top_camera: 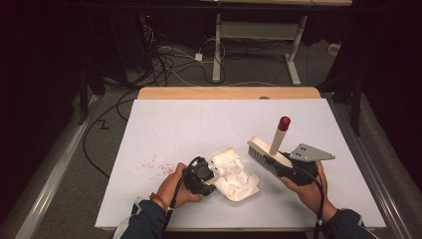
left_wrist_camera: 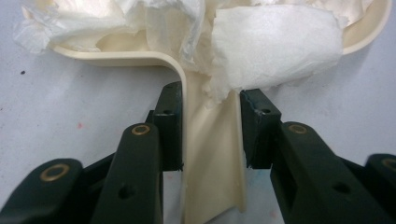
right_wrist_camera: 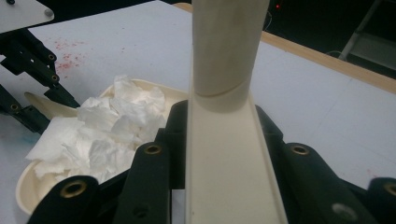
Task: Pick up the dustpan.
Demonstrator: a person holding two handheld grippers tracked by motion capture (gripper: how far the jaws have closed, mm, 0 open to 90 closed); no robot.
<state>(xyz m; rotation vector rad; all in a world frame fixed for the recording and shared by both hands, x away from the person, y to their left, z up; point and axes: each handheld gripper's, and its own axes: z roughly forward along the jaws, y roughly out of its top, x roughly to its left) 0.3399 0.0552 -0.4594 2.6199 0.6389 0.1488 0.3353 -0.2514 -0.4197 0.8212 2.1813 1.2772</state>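
Near the counter's front edge, left tongs [top_camera: 205, 175] clamp the cream plastic dustpan [top_camera: 249, 191] already loaded with crumpled white tissues [top_camera: 230, 172]; right tongs [top_camera: 284, 168] grip the cream hand brush [top_camera: 266, 155], red specks [top_camera: 152, 163] remaining unswept.

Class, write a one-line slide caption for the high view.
The left gripper clamps a paper-filled dustpan by its handle while the right gripper holds a brush beside it.
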